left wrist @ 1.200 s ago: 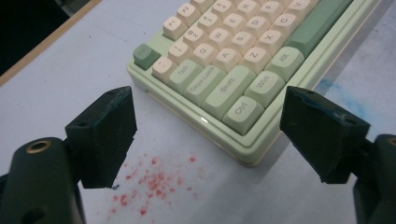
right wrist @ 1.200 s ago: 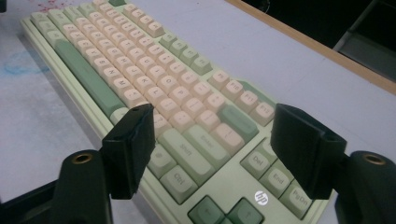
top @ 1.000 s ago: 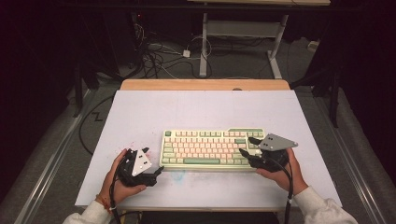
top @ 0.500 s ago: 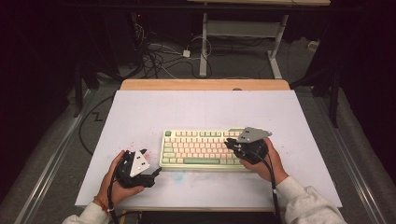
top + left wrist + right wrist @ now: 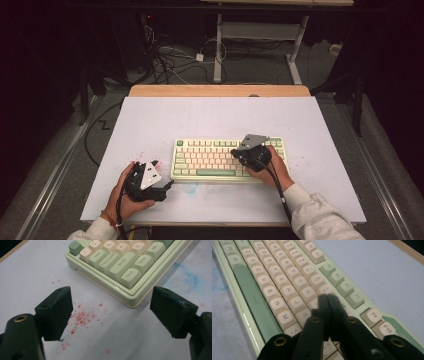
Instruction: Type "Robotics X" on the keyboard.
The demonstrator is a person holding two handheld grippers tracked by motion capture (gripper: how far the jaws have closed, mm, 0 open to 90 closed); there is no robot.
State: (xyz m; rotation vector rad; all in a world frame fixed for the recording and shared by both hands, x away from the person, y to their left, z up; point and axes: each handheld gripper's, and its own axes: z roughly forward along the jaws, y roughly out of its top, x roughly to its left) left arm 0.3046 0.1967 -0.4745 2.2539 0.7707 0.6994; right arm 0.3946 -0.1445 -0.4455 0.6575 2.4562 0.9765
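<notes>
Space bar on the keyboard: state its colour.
Plain green space bar, darker than the cream letter keys; right gripper view shows it best.
</notes>
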